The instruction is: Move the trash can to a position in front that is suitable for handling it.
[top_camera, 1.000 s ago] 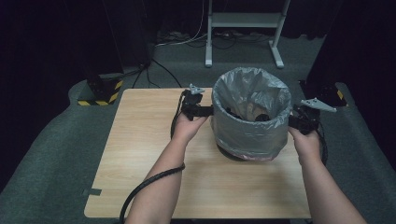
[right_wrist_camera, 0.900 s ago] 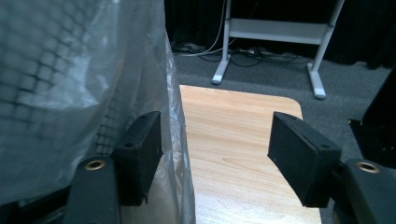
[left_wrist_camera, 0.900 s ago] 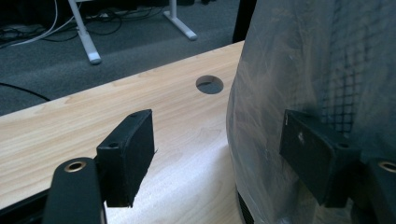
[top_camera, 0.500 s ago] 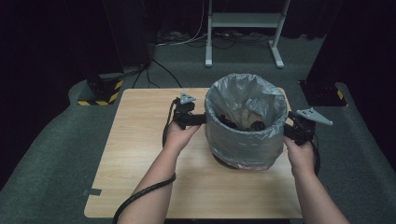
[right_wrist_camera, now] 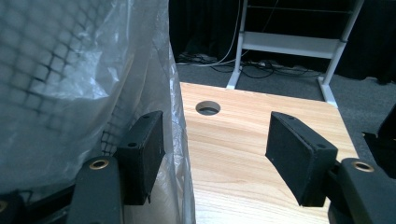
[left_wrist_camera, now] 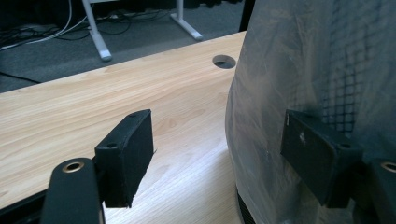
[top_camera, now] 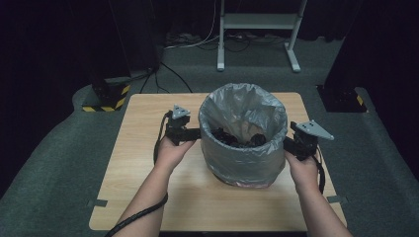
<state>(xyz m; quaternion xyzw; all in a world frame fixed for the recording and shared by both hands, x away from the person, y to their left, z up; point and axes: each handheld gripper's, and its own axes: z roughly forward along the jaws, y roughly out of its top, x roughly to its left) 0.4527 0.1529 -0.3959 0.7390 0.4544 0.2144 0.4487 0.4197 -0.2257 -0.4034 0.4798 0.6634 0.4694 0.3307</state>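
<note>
A black mesh bin (top_camera: 243,157), lined with a translucent grey bag (left_wrist_camera: 299,60), stands on the wooden table (top_camera: 143,163). Dark scraps (top_camera: 237,138) lie inside it. My left gripper (top_camera: 194,133) is at the bin's left side and is open. In the left gripper view (left_wrist_camera: 217,144) its right-hand jaw rests against the bag and the other jaw hangs over bare wood. My right gripper (top_camera: 289,145) is at the bin's right side and is also open. In the right gripper view (right_wrist_camera: 217,144) its left-hand jaw touches the bag (right_wrist_camera: 70,70).
A round cable hole (left_wrist_camera: 224,61) (right_wrist_camera: 208,108) is cut in the far part of the table. Beyond the table a white stand (top_camera: 257,29) and loose cables sit on the grey carpet. A yellow-and-black striped base (top_camera: 106,101) lies at the far left.
The bin has slid toward the person and a little left. Both grippers have moved with it and stay at its sides.
</note>
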